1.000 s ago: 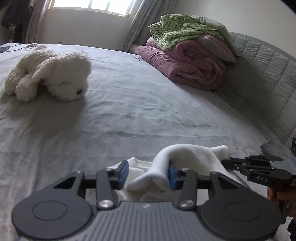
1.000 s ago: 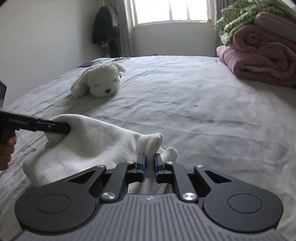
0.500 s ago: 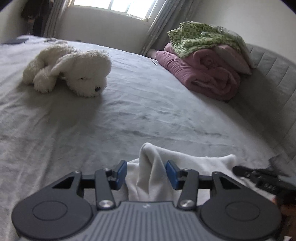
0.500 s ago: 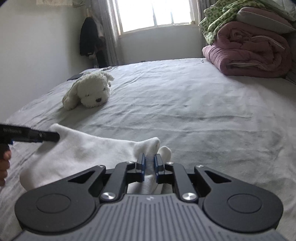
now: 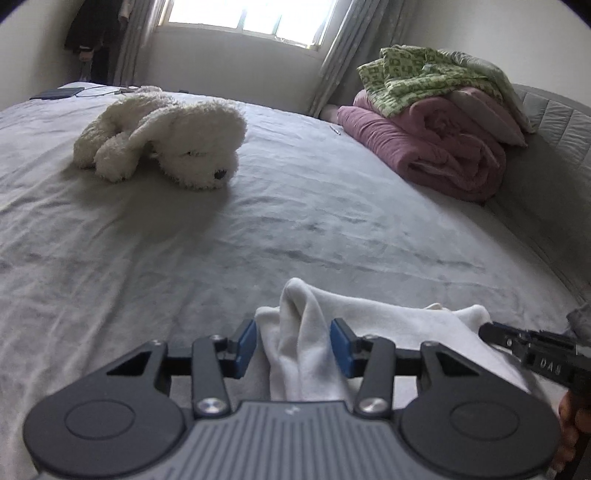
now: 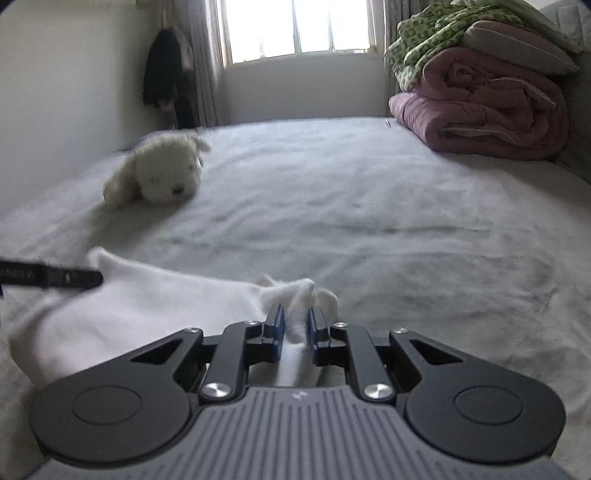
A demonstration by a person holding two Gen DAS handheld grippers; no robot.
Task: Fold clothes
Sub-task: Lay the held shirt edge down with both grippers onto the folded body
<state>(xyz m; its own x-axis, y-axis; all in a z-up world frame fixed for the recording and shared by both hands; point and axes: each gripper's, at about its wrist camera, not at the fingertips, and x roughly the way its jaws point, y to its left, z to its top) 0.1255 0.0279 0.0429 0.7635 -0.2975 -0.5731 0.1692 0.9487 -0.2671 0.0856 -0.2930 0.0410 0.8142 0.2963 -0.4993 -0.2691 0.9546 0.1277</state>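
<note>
A white garment (image 5: 373, 317) lies on the grey bed (image 5: 258, 236) close in front of both grippers. My left gripper (image 5: 293, 341) is open, its blue pads wide apart on either side of a raised fold of the cloth. My right gripper (image 6: 296, 325) has its pads slightly apart with a fold of the garment (image 6: 147, 306) between them; they look loosened. Each gripper's tip shows in the other's view, the right one (image 5: 517, 343) at the garment's right end and the left one (image 6: 66, 278) at its left end.
A white plush dog (image 5: 166, 136) lies on the far left of the bed. A stack of pink and green quilts (image 5: 439, 114) stands at the far right by the padded headboard (image 5: 554, 177). A window (image 6: 295, 26) and dark hanging clothes (image 6: 166, 74) are behind.
Both grippers lowered the garment onto the bed. The left jaws opened wider off the fold. The right jaws parted a little. The right view is blurred from motion.
</note>
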